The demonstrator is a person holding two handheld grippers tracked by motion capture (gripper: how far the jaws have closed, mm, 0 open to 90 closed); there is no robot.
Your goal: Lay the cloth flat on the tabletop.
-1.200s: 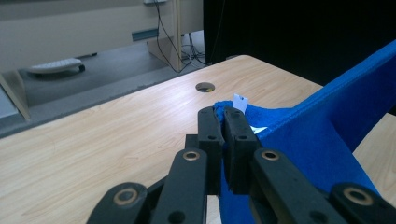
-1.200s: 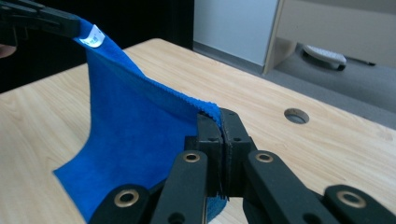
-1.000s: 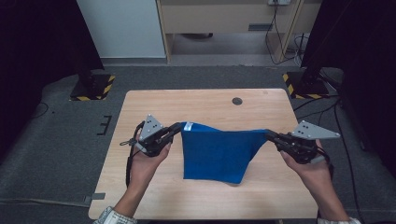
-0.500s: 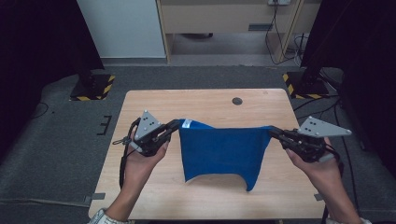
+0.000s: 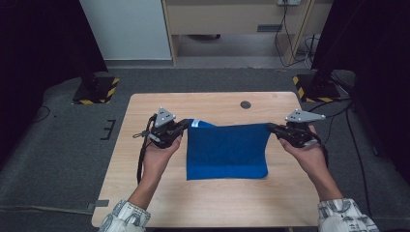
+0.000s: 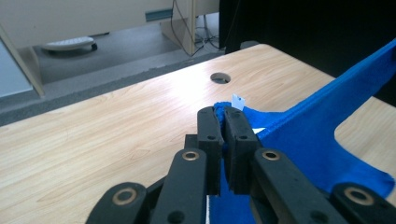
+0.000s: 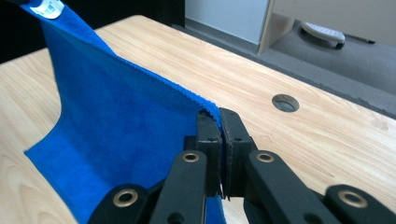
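Note:
A blue cloth point(image 5: 227, 151) hangs stretched between my two grippers over the wooden table point(image 5: 212, 203), its lower edge resting on the tabletop. My left gripper point(image 5: 186, 123) is shut on the cloth's top left corner, where a small white tag point(image 6: 238, 101) sticks out. In the left gripper view the cloth point(image 6: 322, 126) runs off to the right from the left gripper point(image 6: 223, 116). My right gripper point(image 5: 270, 128) is shut on the top right corner. The right gripper view has the cloth point(image 7: 116, 135) spreading to the left from the right gripper point(image 7: 219, 119).
A round cable hole point(image 5: 245, 104) sits near the table's far edge. Beyond the table are a white panel point(image 5: 128, 26) and a wooden desk point(image 5: 232, 17). Black stands with yellow-striped feet point(image 5: 96, 92) flank the far corners.
Both hands moved apart and down, pulling the cloth from a sagging, tapered shape into a flat, taut rectangle with its lower part on the table.

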